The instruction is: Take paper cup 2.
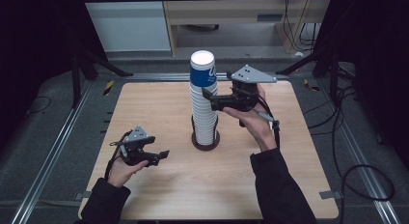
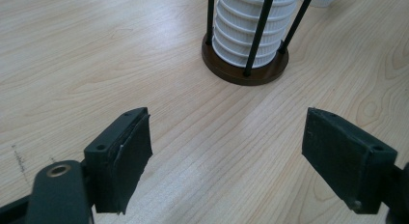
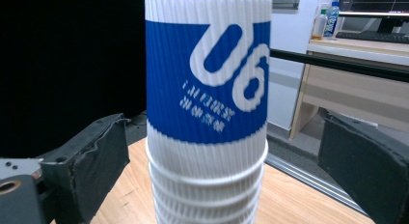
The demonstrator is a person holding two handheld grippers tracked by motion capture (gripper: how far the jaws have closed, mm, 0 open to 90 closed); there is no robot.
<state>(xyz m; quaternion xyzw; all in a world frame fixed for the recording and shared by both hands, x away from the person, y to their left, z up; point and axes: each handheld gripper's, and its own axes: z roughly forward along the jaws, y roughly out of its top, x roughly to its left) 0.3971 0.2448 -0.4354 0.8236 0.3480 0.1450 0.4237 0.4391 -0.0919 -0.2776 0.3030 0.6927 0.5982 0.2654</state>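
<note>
Cup stack [image 2: 253, 31] top cropped by frame; base [image 3: 207, 204] cut off.

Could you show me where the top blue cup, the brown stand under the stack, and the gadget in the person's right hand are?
Top blue cup [image 3: 207, 79]: right gripper view, on its blue band.
Brown stand [image 2: 243, 75]: left gripper view, on the base's front rim.
Right gripper [image 1: 208, 96]: high view, between its jaw tips beside the stack.

Wooden table [image 1: 159, 113]; pale desk [image 3: 357, 84] beyond; bottle [image 3: 332, 19] on it.
</note>
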